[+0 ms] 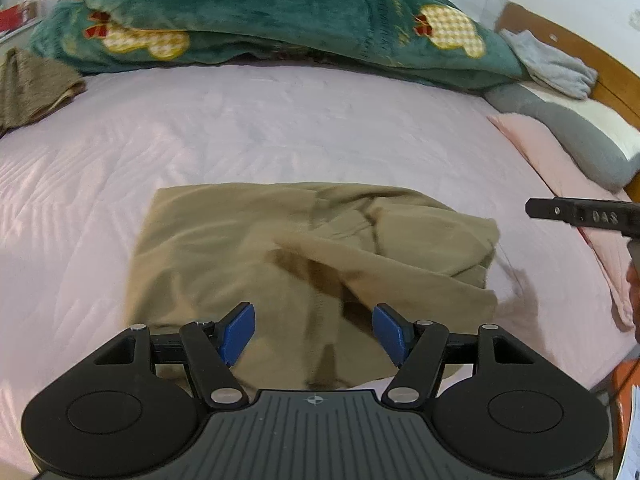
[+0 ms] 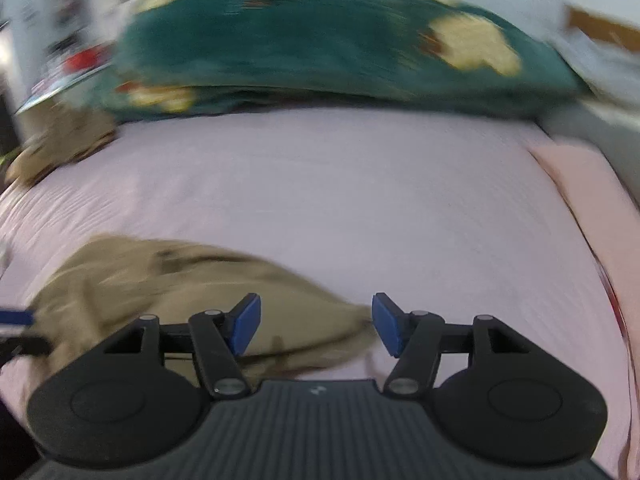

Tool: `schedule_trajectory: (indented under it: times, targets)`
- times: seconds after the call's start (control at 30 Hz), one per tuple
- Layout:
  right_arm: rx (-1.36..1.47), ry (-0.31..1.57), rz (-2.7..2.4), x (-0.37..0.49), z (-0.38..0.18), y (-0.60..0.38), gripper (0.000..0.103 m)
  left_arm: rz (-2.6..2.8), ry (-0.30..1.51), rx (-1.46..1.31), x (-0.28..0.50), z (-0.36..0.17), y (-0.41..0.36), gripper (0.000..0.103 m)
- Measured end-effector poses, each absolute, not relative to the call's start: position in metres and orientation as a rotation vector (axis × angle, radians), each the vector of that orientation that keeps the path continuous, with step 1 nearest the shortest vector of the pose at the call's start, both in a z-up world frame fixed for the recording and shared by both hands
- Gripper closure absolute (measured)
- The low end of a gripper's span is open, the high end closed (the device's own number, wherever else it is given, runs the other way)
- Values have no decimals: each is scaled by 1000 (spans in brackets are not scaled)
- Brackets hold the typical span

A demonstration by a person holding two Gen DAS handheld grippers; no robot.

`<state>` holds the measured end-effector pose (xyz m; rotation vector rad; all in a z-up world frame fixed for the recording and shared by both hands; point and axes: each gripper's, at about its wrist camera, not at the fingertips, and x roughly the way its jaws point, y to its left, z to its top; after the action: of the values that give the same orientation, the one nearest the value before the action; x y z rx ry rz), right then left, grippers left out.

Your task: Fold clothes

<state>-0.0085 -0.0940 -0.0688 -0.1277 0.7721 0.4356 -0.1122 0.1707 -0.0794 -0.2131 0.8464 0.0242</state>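
A tan garment (image 1: 304,256) lies partly folded and rumpled on the pale pink bed sheet (image 1: 240,136). My left gripper (image 1: 314,330) hovers over its near edge, open, blue pads apart with only cloth beneath them. In the left wrist view the black finger of the other gripper (image 1: 580,216) pokes in from the right edge. In the blurred right wrist view, the same tan garment (image 2: 160,288) lies at lower left, and my right gripper (image 2: 316,326) is open above its right corner, nothing pinched between the pads.
A thick green blanket (image 1: 260,16) with checked motifs is piled along the far side of the bed. A brown knit cloth (image 1: 32,88) lies at far left. Grey and pink pillows (image 1: 560,148) and a grey cloth (image 1: 556,64) sit by the wooden headboard (image 1: 600,60) on the right.
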Motion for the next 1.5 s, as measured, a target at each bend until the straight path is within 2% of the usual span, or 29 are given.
schedule_trajectory:
  times: [0.2,0.3,0.8,1.5]
  targets:
    - [-317,782,640,-47,-81,-4,37,53,823,-257,-135,-74,197,36]
    - [-327,808,651,-56,-85,7,37,37,814,-260,-144,-74,199,36]
    - [-235,920,546,-42,-103,-53,35,-52,840,-147,-120,-86,139,36]
    - [-240,876,534,-47,-89,-33,32,103,870,-106,-117,-66,146,36]
